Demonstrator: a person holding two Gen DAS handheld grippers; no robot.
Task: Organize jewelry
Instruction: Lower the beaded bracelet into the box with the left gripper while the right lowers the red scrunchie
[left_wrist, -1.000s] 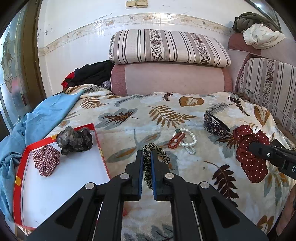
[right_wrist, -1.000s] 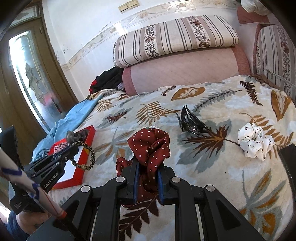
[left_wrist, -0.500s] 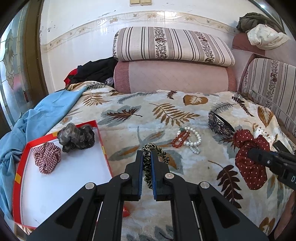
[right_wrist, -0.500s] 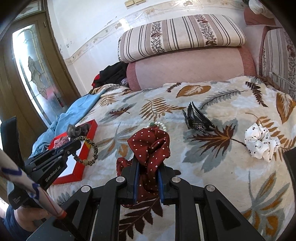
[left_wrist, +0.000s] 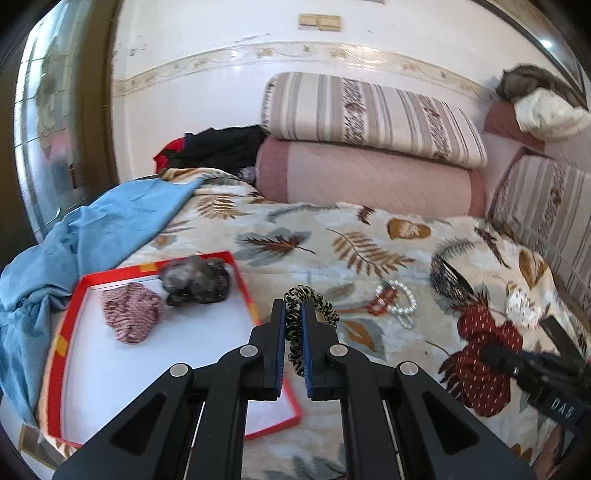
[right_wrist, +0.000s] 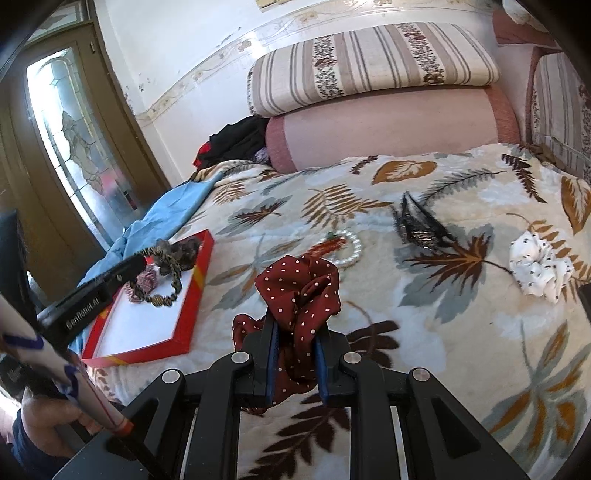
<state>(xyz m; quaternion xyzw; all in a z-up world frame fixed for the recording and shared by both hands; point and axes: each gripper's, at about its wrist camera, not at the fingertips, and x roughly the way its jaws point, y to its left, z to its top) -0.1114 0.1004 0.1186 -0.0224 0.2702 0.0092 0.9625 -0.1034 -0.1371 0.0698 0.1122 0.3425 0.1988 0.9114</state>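
My left gripper (left_wrist: 293, 308) is shut on a leopard-print hair tie (left_wrist: 295, 343), held above the right rim of a red-edged white tray (left_wrist: 242, 282). A plaid scrunchie (left_wrist: 131, 312) and a dark grey scrunchie (left_wrist: 195, 280) lie in the tray. My right gripper (right_wrist: 295, 323) is shut on a dark red polka-dot scrunchie (right_wrist: 299, 288), lifted just over the leaf-print blanket. In the right wrist view the left gripper (right_wrist: 142, 260) hangs the hair tie (right_wrist: 164, 282) over the tray (right_wrist: 192, 306). On the blanket lie a pearl bracelet (right_wrist: 352, 251), a red bead bracelet (right_wrist: 327, 245), a dark hair clip (right_wrist: 417, 229) and a white scrunchie (right_wrist: 539, 266).
A blue cloth (left_wrist: 92, 229) is bunched left of the tray. Rolled pink and striped bolsters (left_wrist: 369, 147) close off the far side, with dark clothes (left_wrist: 218, 147) beside them. A glazed door (right_wrist: 74, 147) stands at the left. A person's hand (right_wrist: 48, 417) shows at the lower left.
The left gripper has carried the hair tie leftward and a little up, from beside the tray to over its right rim. The right gripper has shifted slightly with the red scrunchie still in it.
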